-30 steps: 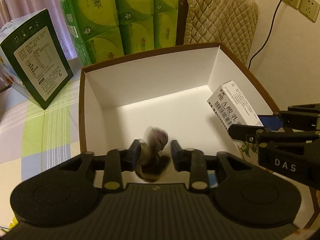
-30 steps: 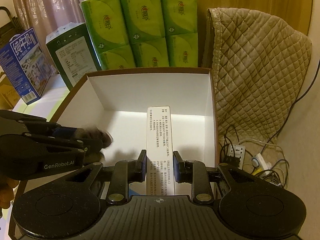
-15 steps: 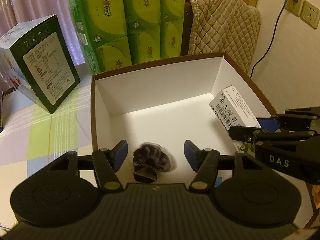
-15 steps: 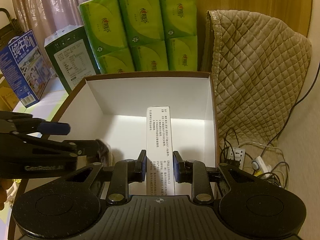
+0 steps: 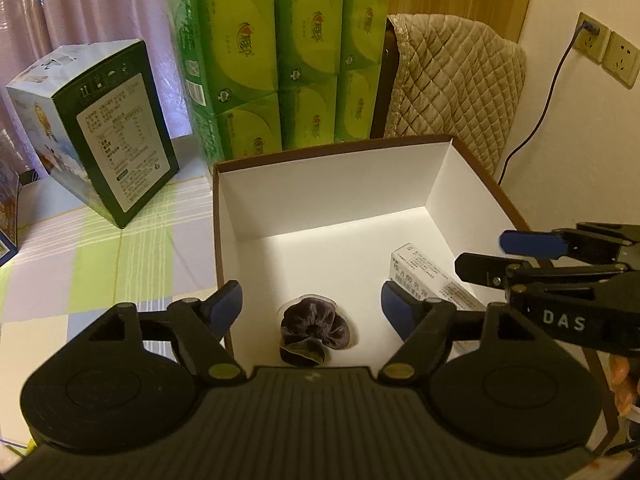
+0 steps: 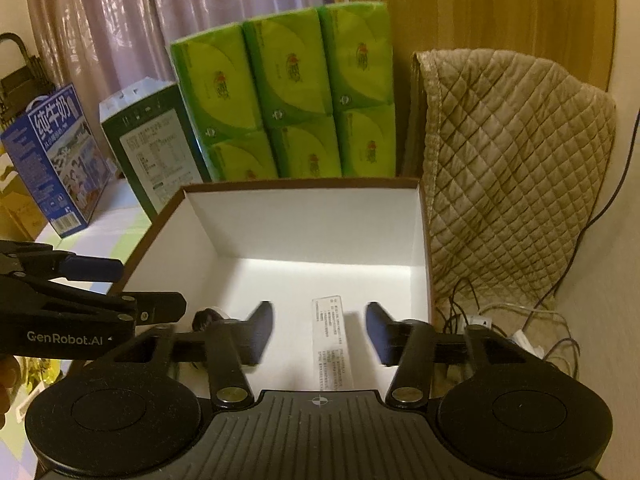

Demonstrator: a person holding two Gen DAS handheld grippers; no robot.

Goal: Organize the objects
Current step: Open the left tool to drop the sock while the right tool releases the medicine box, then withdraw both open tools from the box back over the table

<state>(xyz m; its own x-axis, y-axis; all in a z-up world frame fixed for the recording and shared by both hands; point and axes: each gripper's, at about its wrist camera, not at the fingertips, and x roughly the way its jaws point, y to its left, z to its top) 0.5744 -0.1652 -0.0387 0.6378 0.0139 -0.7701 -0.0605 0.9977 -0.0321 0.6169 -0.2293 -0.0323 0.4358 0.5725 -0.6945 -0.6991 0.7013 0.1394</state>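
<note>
— So what changed in the left wrist view?

— A second ago the left gripper was clamped on the dark scrunchie; half a second ago its fingers had parted. Now they stand wide, and the scrunchie lies free on the white floor of the box, near the front wall, touching neither finger. The small white carton rests on the box floor to its right, well apart from it, under the right gripper, whose fingers stand apart there too.

— And from the right wrist?

— Same story, one beat later. The right gripper pinched the carton half a second ago; now its fingers are spread wide and blurred with motion, and the carton lies flat on the floor between them, touching neither. The left gripper shows at the left edge, fingers apart.

— Meaning for the task?

— Both items look delivered. I judge these two placements done, so both hands are free for whatever else needs tidying.

— The surroundings?

— A table under a pastel checked cloth. Behind the box stands a stack of green tissue packs, a dark green carton to its left, a blue milk box further left. A quilted cover drapes something on the right, with cables and a power strip below, and curtains behind.
</note>
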